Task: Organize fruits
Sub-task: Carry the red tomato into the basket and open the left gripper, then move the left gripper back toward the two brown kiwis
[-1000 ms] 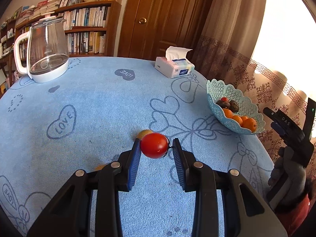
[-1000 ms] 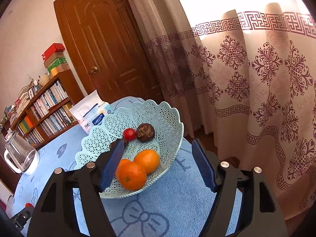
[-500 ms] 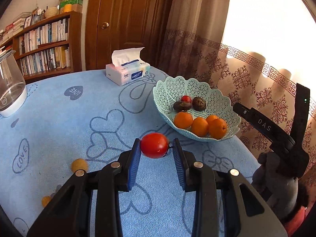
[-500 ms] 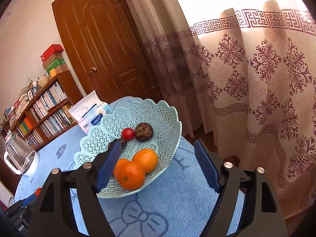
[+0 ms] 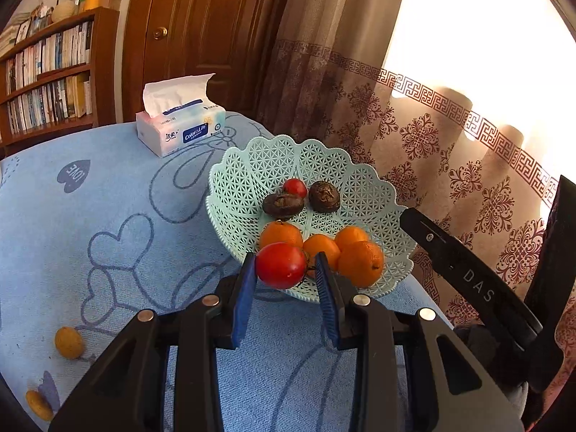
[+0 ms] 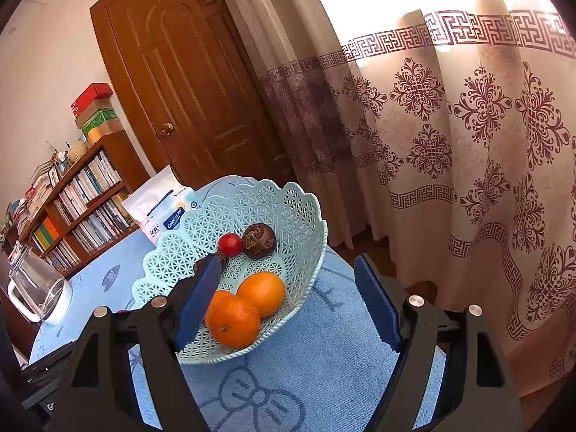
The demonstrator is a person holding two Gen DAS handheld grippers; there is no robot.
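A round table under a pale blue cloth printed with hearts and bows (image 5: pixel 108 194) stood before a wooden door and patterned curtains, a pack of tissues (image 5: pixel 181 127) near its far edge. The left gripper (image 5: pixel 286 270) was clamped on a glossy red tomato (image 5: pixel 281 265), carried at the near rim of the mint-green latticed plastic fruit basket (image 5: pixel 363 187). The basket already held orange mandarins (image 5: pixel 360 262), two dark wrinkled fruits (image 5: pixel 324 196) and a small red tomato (image 5: pixel 295 187). To finish this step well, the tomato probably wanted carrying past the rim to the bare lattice and lowering gently before release, so it neither rolled nor bruised. The right gripper (image 6: pixel 288 302) hung empty, jaws wide apart, beside the basket. Two small yellow fruits (image 5: pixel 68 342) lay loose on the cloth, well apart from the basket.
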